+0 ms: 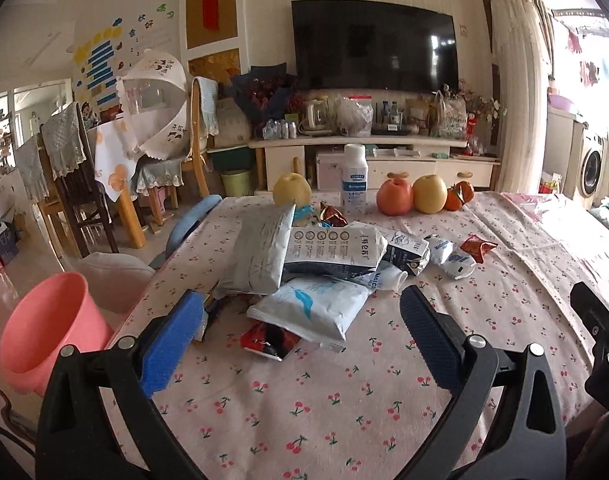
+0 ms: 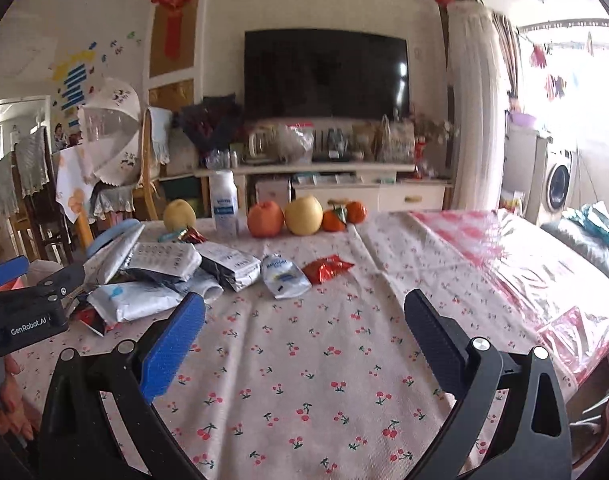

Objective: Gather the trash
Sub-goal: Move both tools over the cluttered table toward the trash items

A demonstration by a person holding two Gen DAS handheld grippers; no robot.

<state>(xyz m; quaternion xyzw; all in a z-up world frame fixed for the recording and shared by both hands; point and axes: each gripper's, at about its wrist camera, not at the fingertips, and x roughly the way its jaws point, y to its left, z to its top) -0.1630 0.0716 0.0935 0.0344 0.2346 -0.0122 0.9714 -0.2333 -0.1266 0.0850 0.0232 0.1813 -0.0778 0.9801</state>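
We see a matt cotton-like tablecloth (image 1: 344, 400) under crinkled glossy foil wrappers (image 1: 478, 246). The pink bucket (image 1: 44, 332) looks smooth plastic.

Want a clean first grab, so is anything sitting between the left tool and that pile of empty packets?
Nothing visible. The left tool is open, and only bare cherry-print tablecloth lies between it and the nearest white packet of the pile.

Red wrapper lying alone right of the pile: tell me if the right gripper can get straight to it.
Probably yes. The right gripper is open, and only bare tablecloth lies between it and the red wrapper.
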